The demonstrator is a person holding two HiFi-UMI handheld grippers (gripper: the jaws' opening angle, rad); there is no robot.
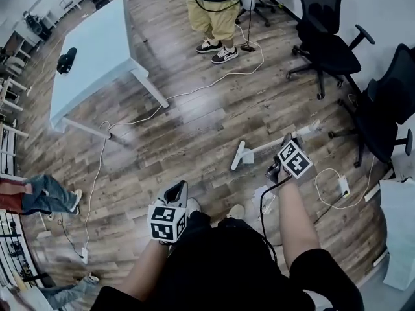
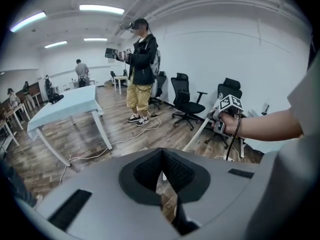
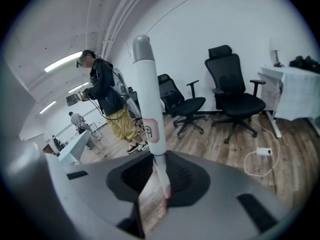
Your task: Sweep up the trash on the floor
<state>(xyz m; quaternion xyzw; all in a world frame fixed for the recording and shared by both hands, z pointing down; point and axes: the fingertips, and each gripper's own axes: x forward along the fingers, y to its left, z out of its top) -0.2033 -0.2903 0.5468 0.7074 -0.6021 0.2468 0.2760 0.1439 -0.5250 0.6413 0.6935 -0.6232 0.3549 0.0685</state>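
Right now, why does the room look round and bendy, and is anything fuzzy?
Left gripper view: the wide lens bows the ceiling lights and blackens the corners. Right gripper view: same bending; the broom handle looks sharp, its lower end fuzzy. Head view: floor bulges, evenly lit.

White broom [image 1: 267,147] with grey-capped handle, tilted, head down at the wooden floor [image 1: 194,125].

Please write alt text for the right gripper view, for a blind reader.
The right gripper is shut on a white handle with a grey cap. Behind stand a person in yellow shorts and black office chairs.
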